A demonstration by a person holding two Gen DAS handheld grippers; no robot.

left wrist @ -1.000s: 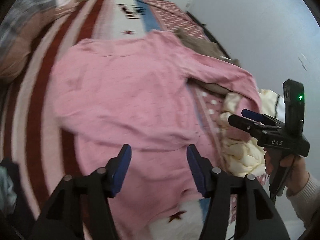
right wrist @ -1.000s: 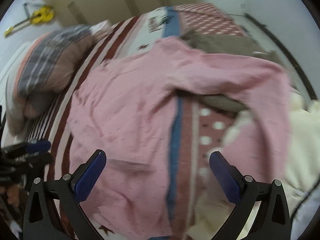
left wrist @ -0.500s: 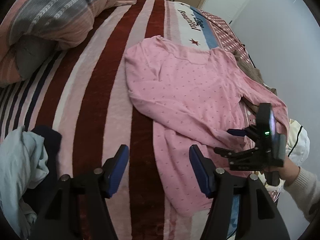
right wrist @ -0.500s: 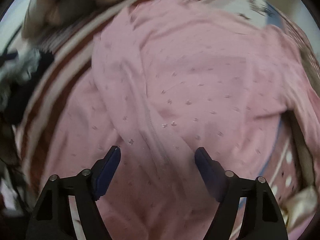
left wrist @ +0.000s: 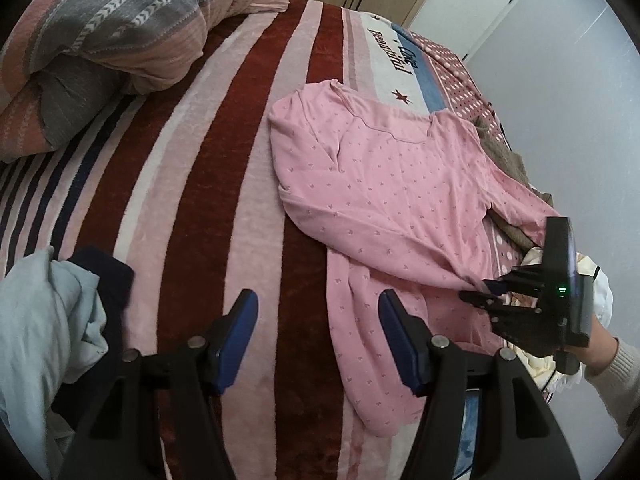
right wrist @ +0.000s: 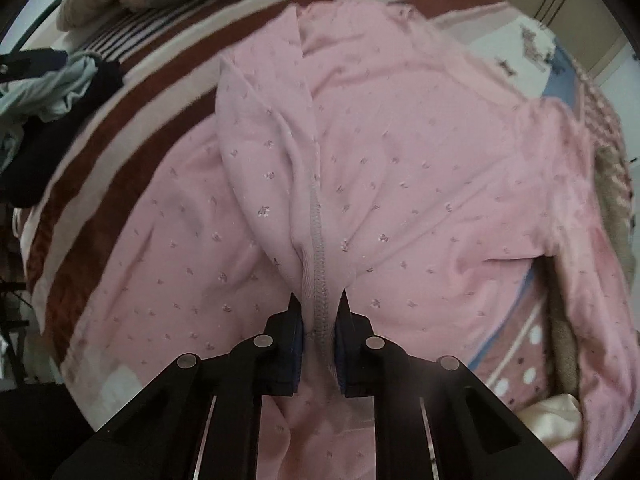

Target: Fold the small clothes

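Right gripper (right wrist: 318,312) jaws closing on pink top's (right wrist: 400,168) sleeve cuff, seemingly; left gripper (left wrist: 318,320) apart, empty

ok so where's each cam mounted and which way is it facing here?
Left wrist: on the left gripper, looking down its open fingers across the striped bed; the right gripper and a hand show at right.
Right wrist: on the right gripper, pointing steeply down, jaws closing on a cuff.
Shared: pink top, the bed, grey-blue clothes pile.
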